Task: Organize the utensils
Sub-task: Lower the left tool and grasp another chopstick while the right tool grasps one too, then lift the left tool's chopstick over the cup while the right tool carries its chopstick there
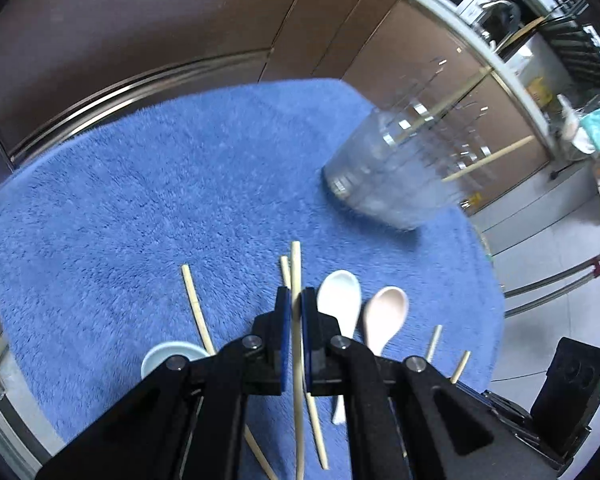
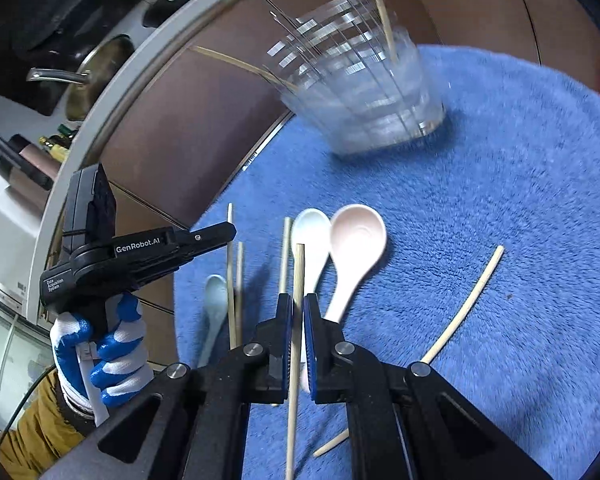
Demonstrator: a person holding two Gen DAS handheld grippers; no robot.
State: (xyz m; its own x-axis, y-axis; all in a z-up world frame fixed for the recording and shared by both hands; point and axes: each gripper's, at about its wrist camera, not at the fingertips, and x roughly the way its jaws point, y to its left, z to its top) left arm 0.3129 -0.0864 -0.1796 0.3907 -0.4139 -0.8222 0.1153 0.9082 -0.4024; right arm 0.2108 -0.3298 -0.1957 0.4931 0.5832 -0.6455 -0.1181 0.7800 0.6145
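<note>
My left gripper (image 1: 296, 300) is shut on a pale wooden chopstick (image 1: 297, 264) lifted off the blue mat (image 1: 140, 200). In the right wrist view, the left gripper (image 2: 226, 236) is at the mat's left edge in a gloved hand (image 2: 100, 344). My right gripper (image 2: 299, 308) is shut on another chopstick (image 2: 299, 264). Just beyond both grippers lie a white spoon (image 1: 339, 292) (image 2: 311, 228) and a pink spoon (image 1: 384, 312) (image 2: 358, 232). A light blue spoon (image 2: 216, 296) lies to the left. A clear glass (image 1: 400, 160) (image 2: 360, 92) at the mat's far side holds two chopsticks.
Loose chopsticks lie on the mat: one curved at the right (image 2: 464, 304), one left of the left gripper (image 1: 196, 308), others near the spoons (image 2: 286, 256). Brown cabinet fronts (image 1: 140, 40) rise behind the mat. A counter with a pan (image 2: 96, 68) is at the left.
</note>
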